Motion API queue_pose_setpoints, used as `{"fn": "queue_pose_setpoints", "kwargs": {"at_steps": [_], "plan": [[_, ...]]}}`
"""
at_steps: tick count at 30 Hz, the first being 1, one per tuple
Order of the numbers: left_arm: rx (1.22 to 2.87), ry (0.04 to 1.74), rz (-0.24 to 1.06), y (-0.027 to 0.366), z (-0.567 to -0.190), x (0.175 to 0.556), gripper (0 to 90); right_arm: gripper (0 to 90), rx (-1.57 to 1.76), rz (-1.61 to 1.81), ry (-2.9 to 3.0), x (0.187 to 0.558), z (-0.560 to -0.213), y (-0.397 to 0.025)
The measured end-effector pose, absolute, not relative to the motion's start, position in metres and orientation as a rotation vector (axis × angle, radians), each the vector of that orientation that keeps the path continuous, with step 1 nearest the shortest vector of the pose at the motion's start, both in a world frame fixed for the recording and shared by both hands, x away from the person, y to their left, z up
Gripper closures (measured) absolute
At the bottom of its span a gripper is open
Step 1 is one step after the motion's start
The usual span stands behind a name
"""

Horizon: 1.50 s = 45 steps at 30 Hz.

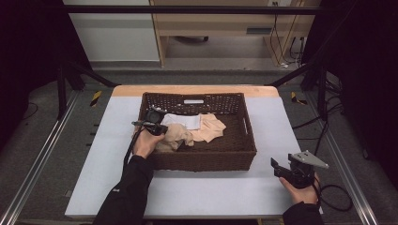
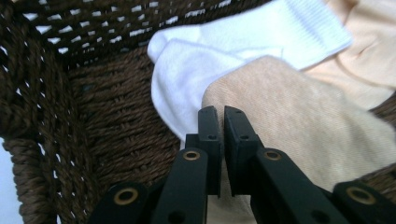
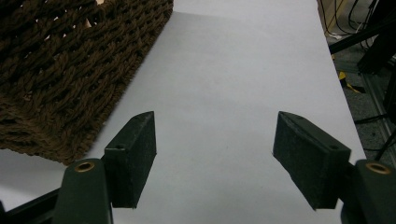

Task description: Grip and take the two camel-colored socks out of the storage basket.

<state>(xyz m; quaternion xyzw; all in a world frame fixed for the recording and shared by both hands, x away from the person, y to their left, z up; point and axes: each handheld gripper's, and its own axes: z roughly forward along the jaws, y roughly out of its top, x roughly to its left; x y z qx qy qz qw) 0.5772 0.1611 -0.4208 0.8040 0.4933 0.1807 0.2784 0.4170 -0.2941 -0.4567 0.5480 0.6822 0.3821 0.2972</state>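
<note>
Beige cloth (image 2: 299,121) pinched, L tongs (image 2: 221,116) | R tongs (image 3: 215,149) wide | grip partly hidden

Basket (image 1: 202,159): centre of bench (image 1: 197,192)
Socks (image 1: 187,129): in basket, toward 9 o'clock
Left tongs (image 2: 222,116): in basket, on socks
Right tongs (image 3: 215,154): on bench, 4 o'clock of basket

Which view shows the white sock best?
The left gripper view: the white sock lies close up against the basket wall, ribbed cuff clear. The high view shows it small.
</note>
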Motion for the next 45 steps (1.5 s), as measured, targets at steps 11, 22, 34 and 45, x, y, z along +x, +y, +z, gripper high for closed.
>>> {"fn": "queue_pose_setpoints", "kwargs": {"at_steps": [11, 22, 34, 45], "plan": [[1.927, 1.126, 0.555, 0.169, -0.403, 0.561, 86.2, 30.4, 1.457, 1.017, 1.803, 0.417, -0.457, -0.296], [1.645, 1.021, 0.518, 0.177, -0.380, 0.548, 86.5, 30.2, 1.456, 1.022, 1.801, 0.418, -0.456, -0.297], [1.542, 0.857, 0.575, 0.165, -0.327, 0.515, 86.6, 30.4, 1.456, 1.028, 1.794, 0.417, -0.455, -0.297], [1.510, 0.725, 0.569, 0.164, -0.290, 0.478, 86.6, 30.5, 1.458, 1.029, 1.787, 0.416, -0.454, -0.297]]}}
